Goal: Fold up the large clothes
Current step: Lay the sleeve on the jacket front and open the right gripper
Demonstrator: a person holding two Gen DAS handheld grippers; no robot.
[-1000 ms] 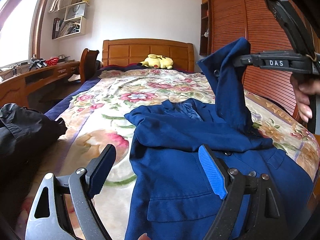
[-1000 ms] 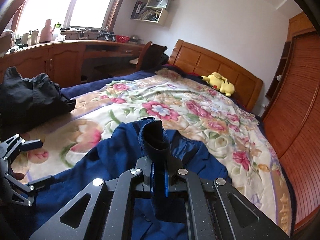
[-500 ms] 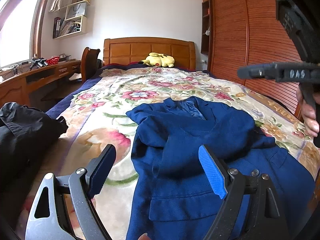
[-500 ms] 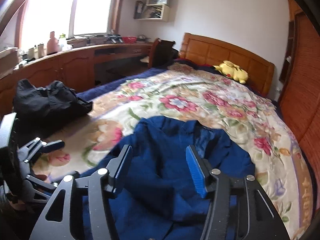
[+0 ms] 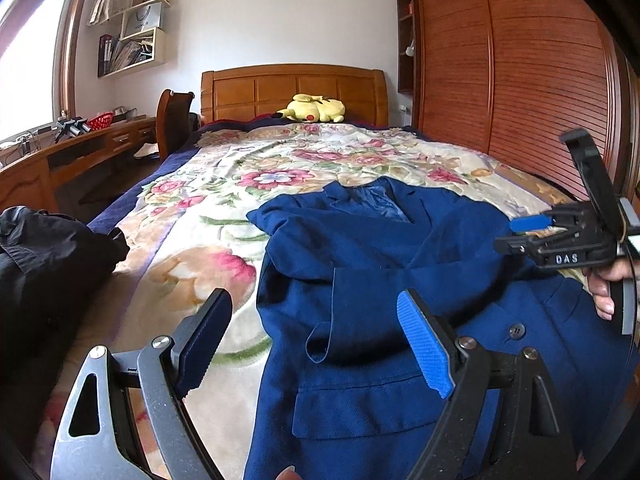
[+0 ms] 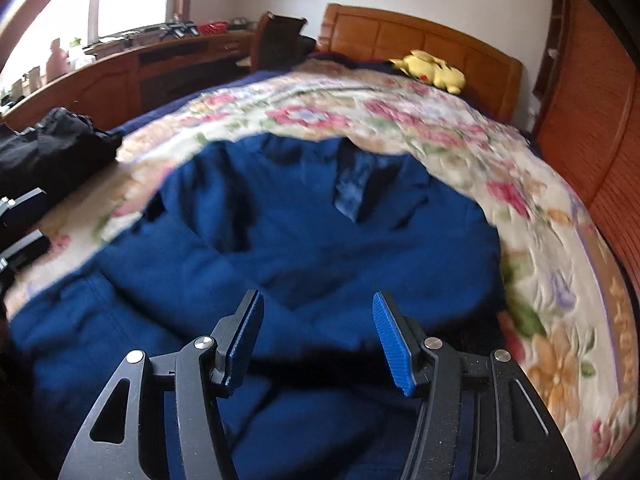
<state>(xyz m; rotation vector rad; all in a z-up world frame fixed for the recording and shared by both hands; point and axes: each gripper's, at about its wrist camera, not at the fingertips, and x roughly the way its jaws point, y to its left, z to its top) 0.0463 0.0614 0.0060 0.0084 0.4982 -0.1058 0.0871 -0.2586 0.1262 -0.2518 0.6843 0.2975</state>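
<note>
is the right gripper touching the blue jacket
Apart. The left wrist view shows the right gripper hovering open above the blue jacket, nothing between its pads.

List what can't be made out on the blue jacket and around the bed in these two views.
- Blue jacket hem: left wrist view, cut off by the bottom edge and the left gripper.
- Jacket collar and lapels: right wrist view, motion-blurred.
- Book titles on the wall shelf: too small.
- Black garment: cut off at the left edge.

My left gripper (image 5: 314,344) has grey metal arms with silver screws and blue ribbed pads (image 5: 424,350). My right gripper (image 6: 316,340) is black, same blue pads, white lettering on its side, probably "DAS". Fingers (image 5: 604,288) wrap its handle.
</note>
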